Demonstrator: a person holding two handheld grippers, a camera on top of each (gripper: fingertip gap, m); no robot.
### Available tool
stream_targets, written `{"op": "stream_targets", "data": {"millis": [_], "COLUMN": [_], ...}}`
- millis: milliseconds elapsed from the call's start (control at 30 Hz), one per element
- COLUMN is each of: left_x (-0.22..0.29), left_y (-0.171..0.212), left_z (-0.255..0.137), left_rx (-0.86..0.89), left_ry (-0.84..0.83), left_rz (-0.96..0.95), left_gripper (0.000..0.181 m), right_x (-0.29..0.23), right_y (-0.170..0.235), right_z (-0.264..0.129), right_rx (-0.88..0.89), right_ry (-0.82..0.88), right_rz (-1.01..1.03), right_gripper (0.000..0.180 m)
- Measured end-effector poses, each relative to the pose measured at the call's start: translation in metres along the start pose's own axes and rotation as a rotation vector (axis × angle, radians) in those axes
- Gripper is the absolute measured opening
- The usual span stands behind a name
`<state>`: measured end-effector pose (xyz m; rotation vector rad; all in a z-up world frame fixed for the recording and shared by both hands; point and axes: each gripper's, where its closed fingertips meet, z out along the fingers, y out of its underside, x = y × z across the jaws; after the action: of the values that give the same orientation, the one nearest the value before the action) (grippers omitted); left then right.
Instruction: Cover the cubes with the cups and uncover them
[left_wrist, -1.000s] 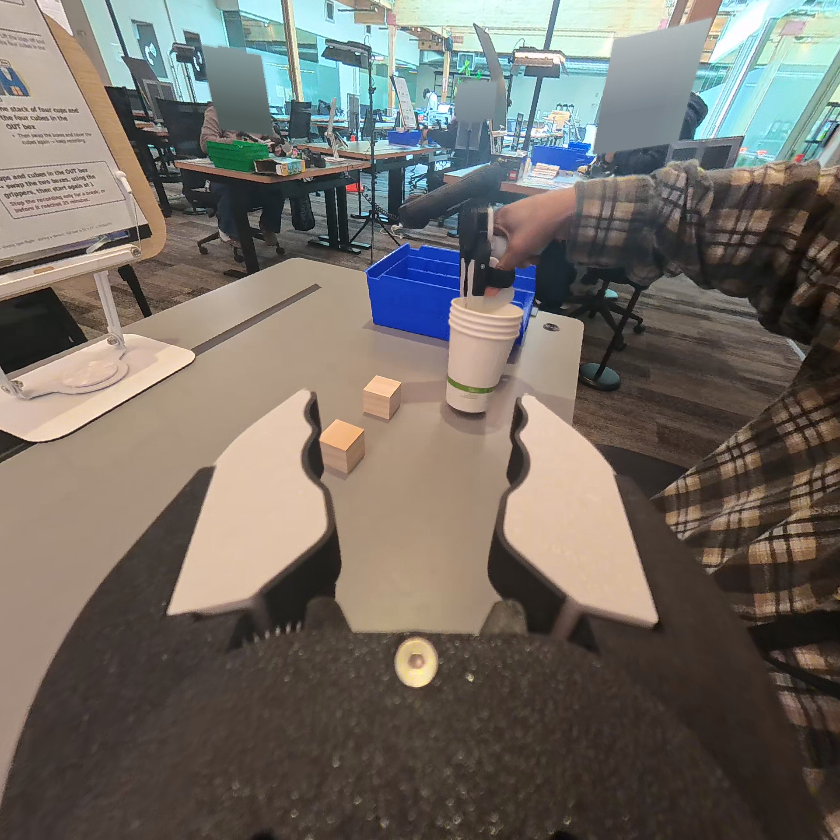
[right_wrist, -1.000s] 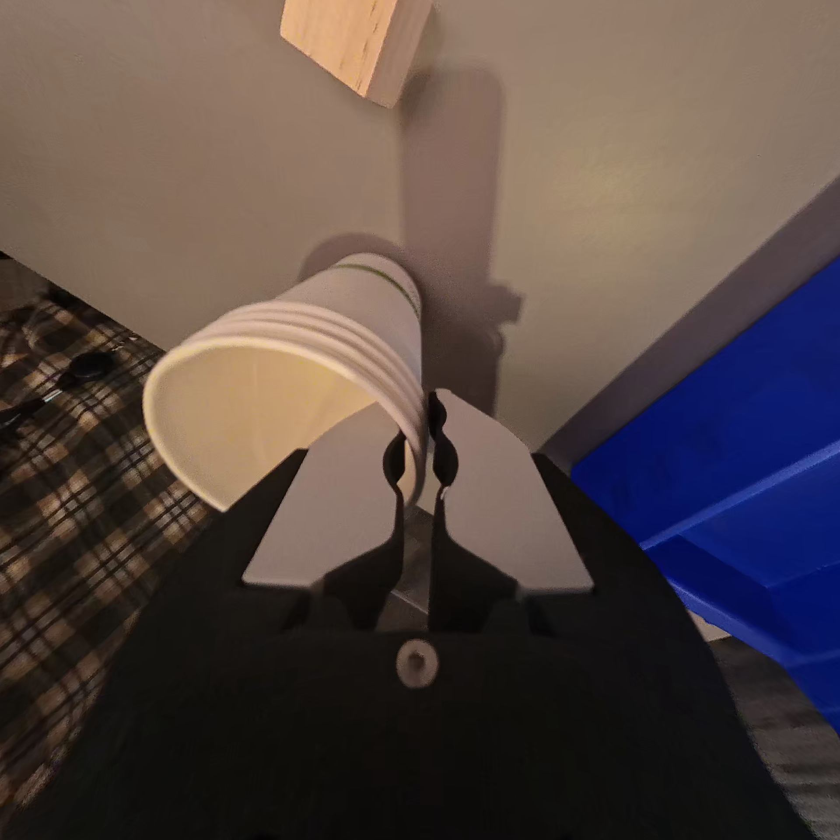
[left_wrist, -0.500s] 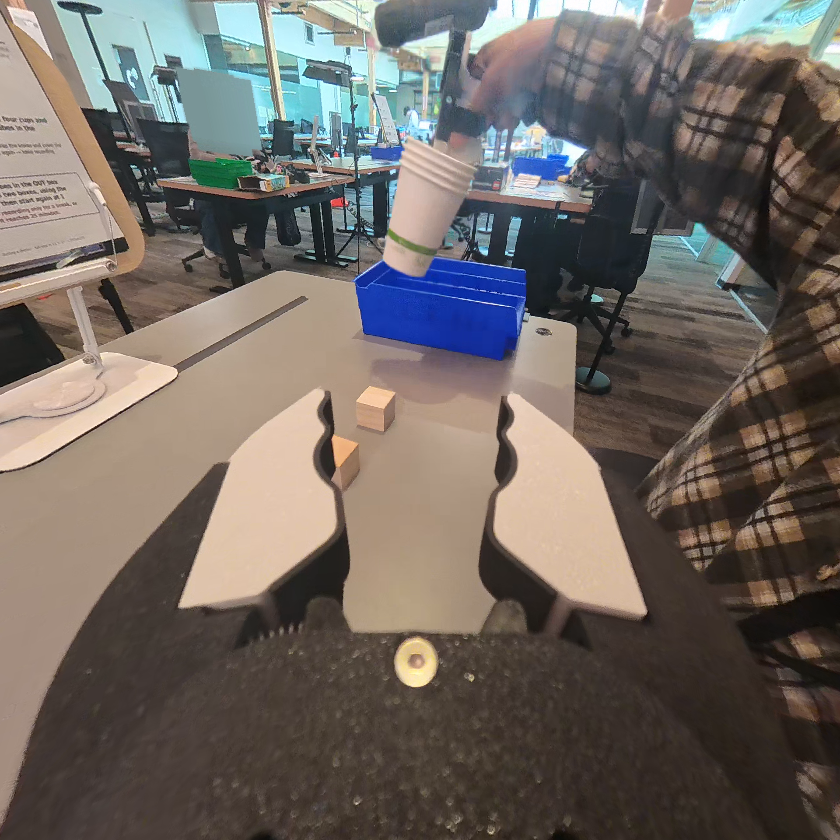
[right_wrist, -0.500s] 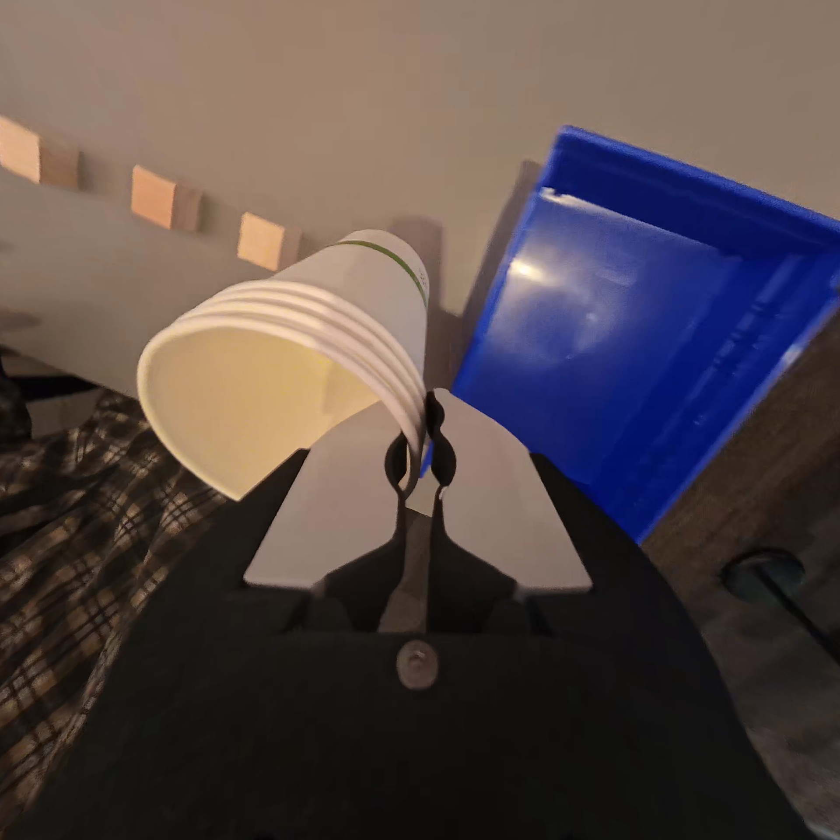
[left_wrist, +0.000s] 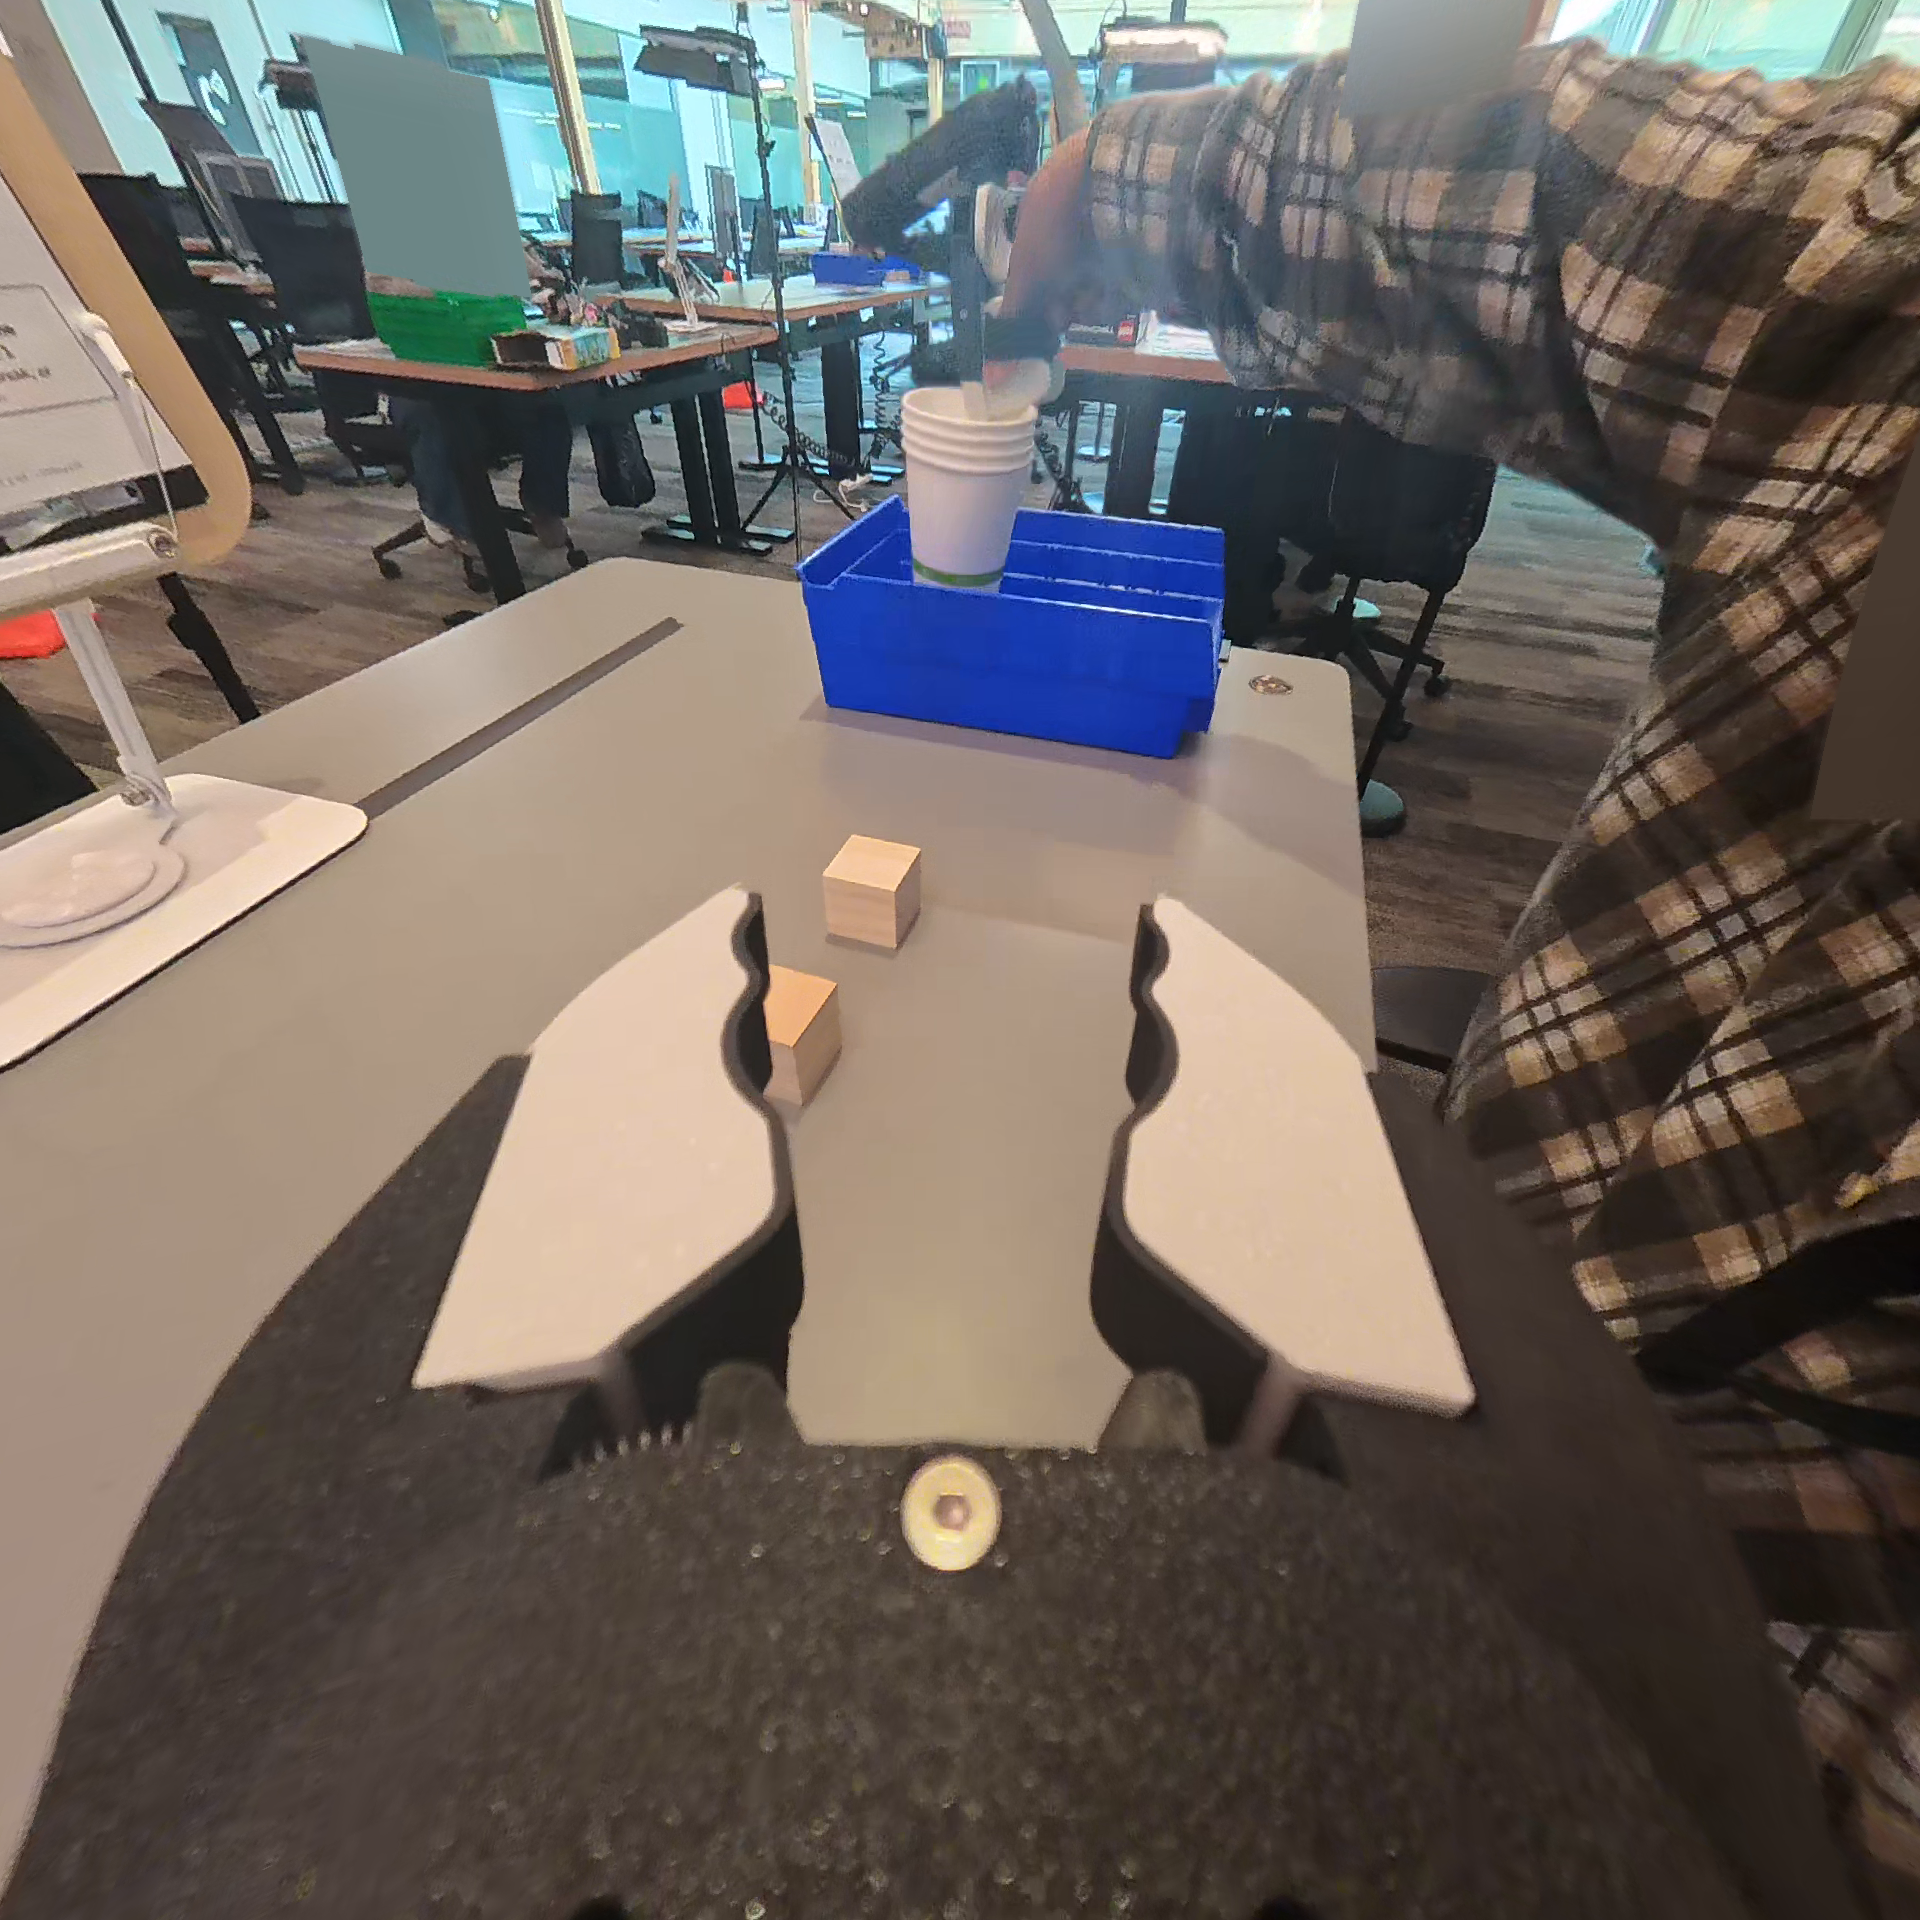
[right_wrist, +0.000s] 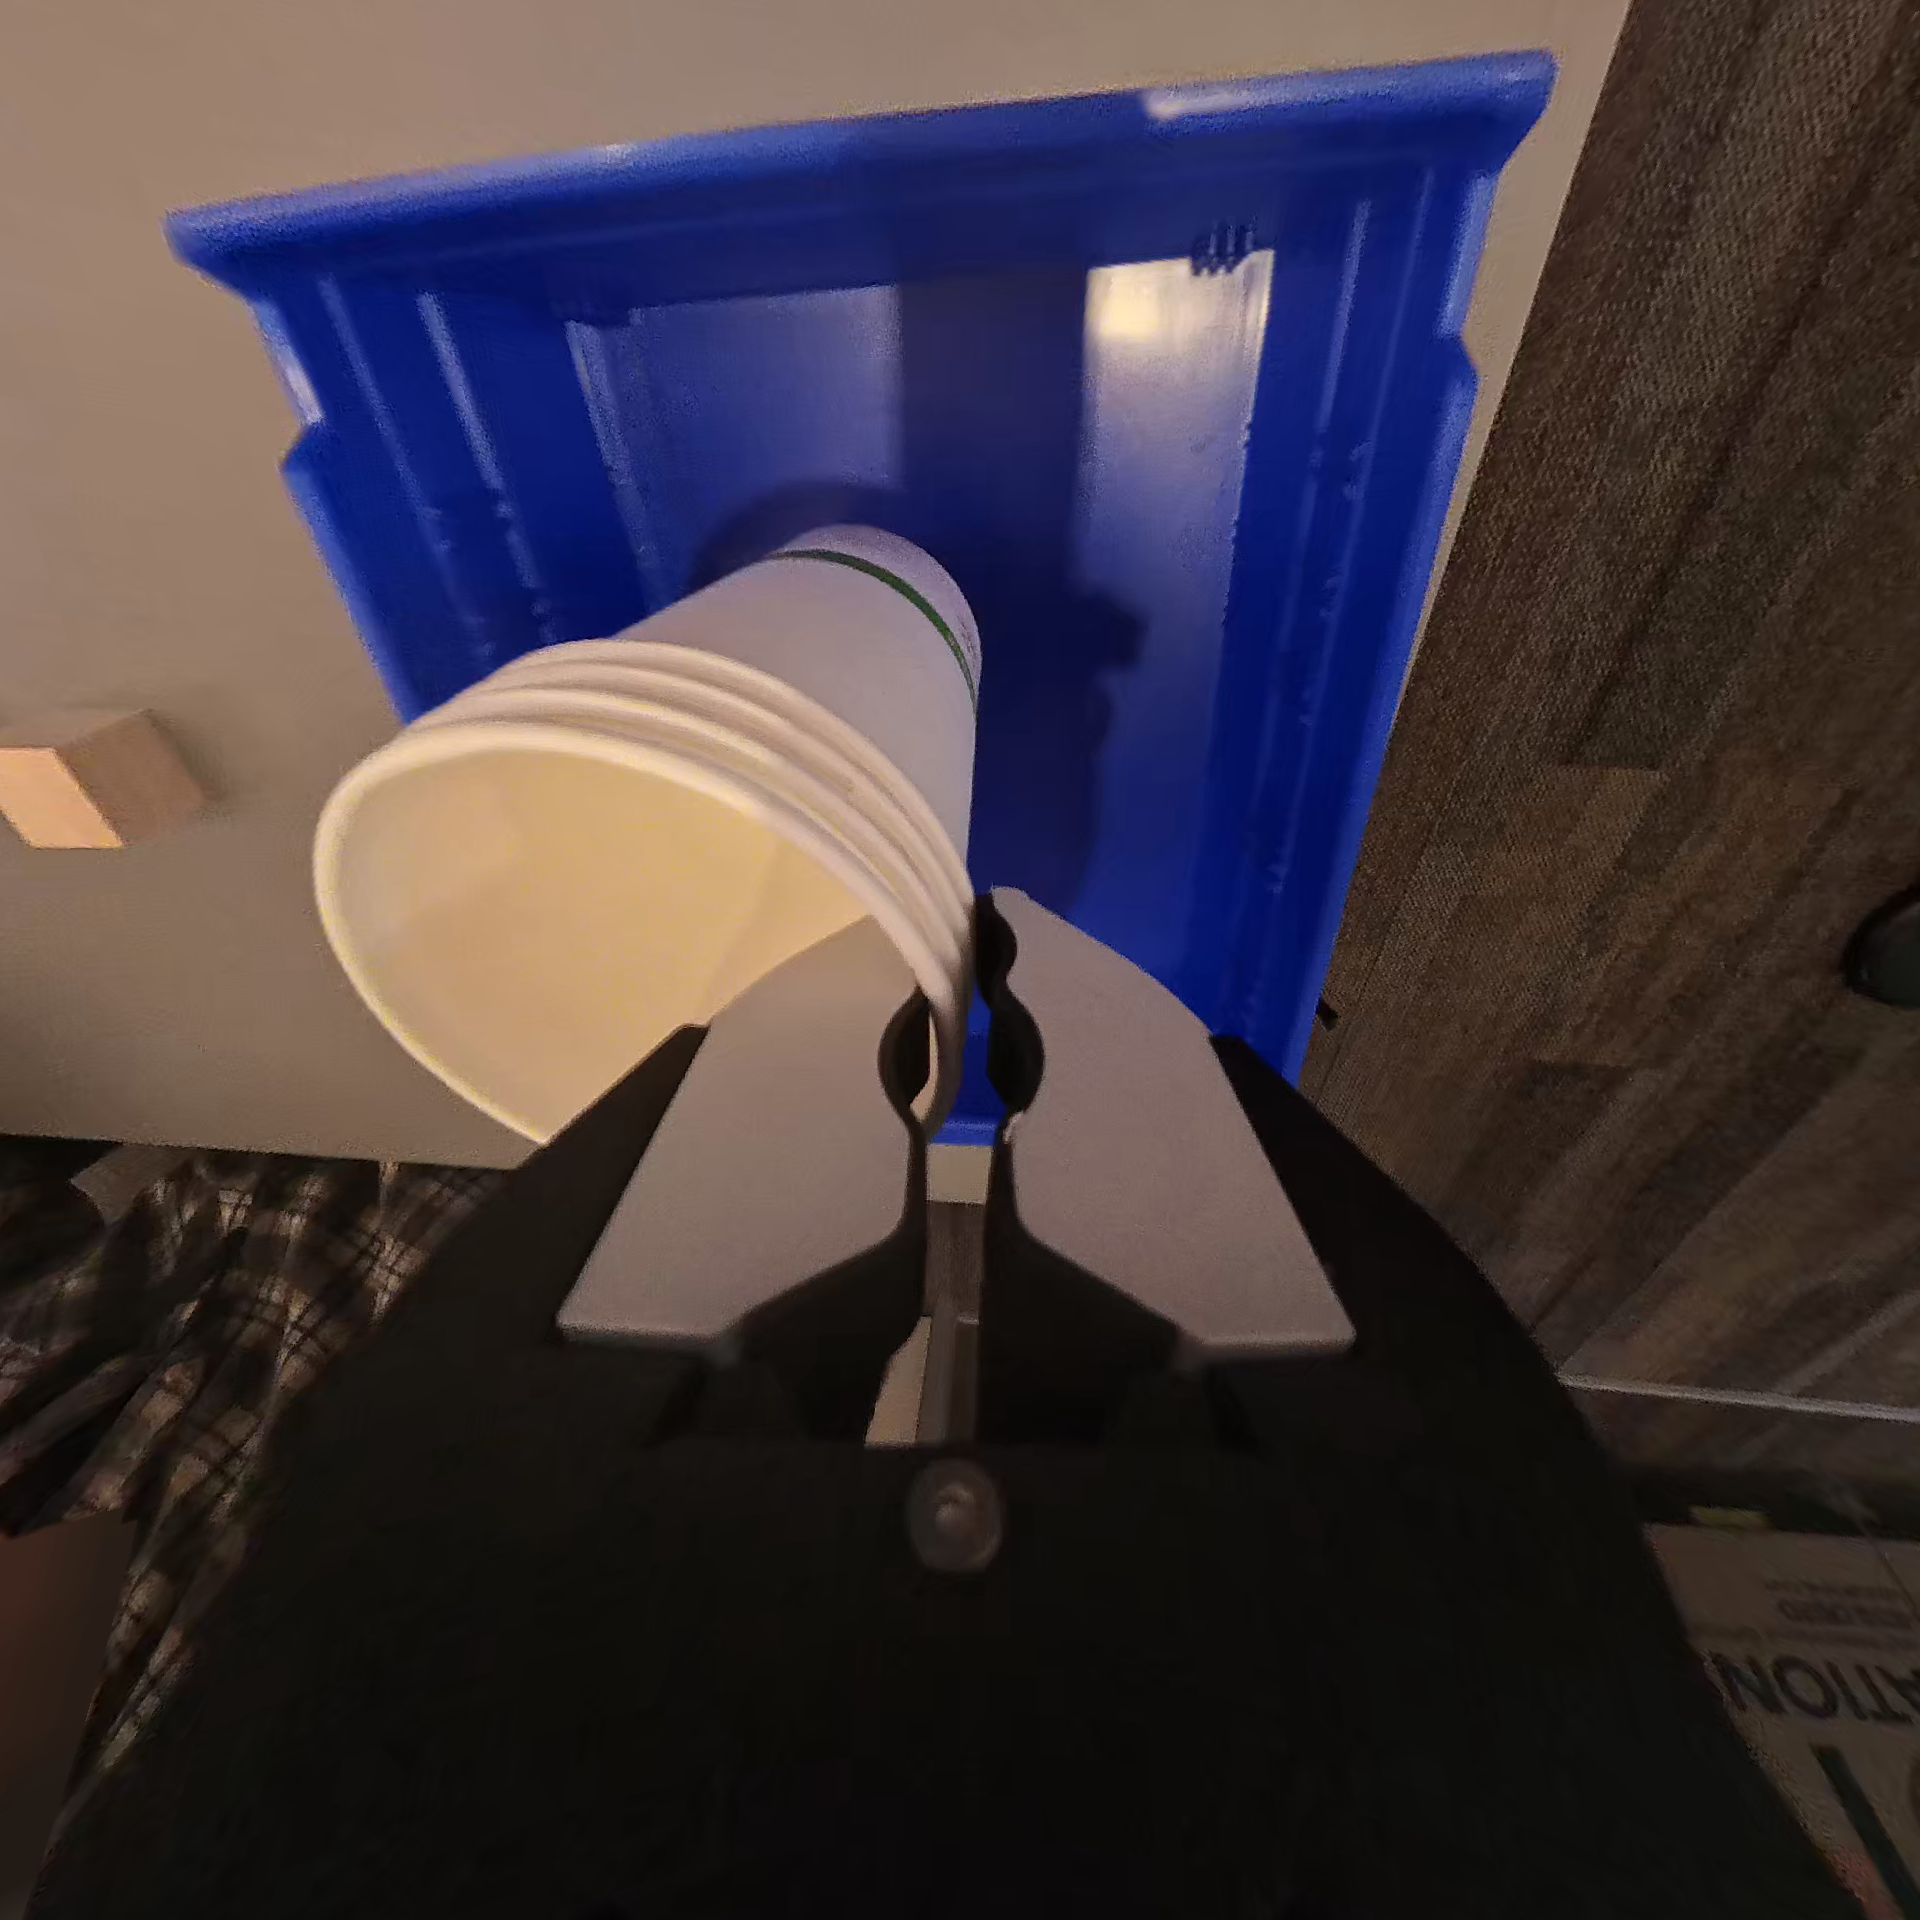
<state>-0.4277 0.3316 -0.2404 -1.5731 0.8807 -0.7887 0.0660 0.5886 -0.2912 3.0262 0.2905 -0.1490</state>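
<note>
A stack of several white paper cups (left_wrist: 961, 499) with a green band hangs upright with its base inside the blue bin (left_wrist: 1013, 660) at the table's far end. My right gripper (right_wrist: 971, 935) is shut on the rim of the cup stack (right_wrist: 727, 790), held over the blue bin (right_wrist: 1299, 520); it also shows far off in the left wrist view (left_wrist: 971, 390). Two wooden cubes (left_wrist: 871, 891) (left_wrist: 800, 1034) sit on the grey table in front of my left gripper (left_wrist: 945, 956), which is open and empty. One cube (right_wrist: 94, 774) shows at the left of the right wrist view.
A white stand base (left_wrist: 156, 862) with a sign board sits at the table's left. A dark slot (left_wrist: 520, 717) runs along the table. The person's plaid sleeve (left_wrist: 1558, 312) reaches across from the right. The table edge and wood floor (right_wrist: 1662, 623) lie beyond the bin.
My right gripper lifted the cup stack off the table beside the cubes, carried it up and away, then lowered it into the blue bin. My left gripper stayed open, shifting slightly.
</note>
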Motion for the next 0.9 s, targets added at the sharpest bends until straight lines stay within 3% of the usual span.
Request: {"op": "stream_targets", "data": {"millis": [533,600,800,900], "left_x": [-0.002,-0.003,0.001,0.005], "left_y": [0.007,0.006,-0.003,-0.01], "left_z": [0.008,0.007,0.001,-0.006], "left_rx": [0.004,0.007,0.023,0.03], "left_ry": [0.049,0.047,0.048,0.036], "left_rz": [-0.056,-0.056,-0.047,-0.024], "left_gripper": [0.065,0.065,0.066,0.066], "right_x": [0.015,0.014,0.012,0.004], "right_y": [-0.014,-0.018,-0.017,-0.013], "right_z": [0.042,0.043,0.014,-0.016], "right_rx": [-0.062,-0.035,0.048,0.125], "right_ry": [-0.004,-0.004,0.073,0.122], "right_rz": [0.014,0.003,-0.066,-0.105], "right_gripper": [0.007,0.018,0.088,0.099]}}
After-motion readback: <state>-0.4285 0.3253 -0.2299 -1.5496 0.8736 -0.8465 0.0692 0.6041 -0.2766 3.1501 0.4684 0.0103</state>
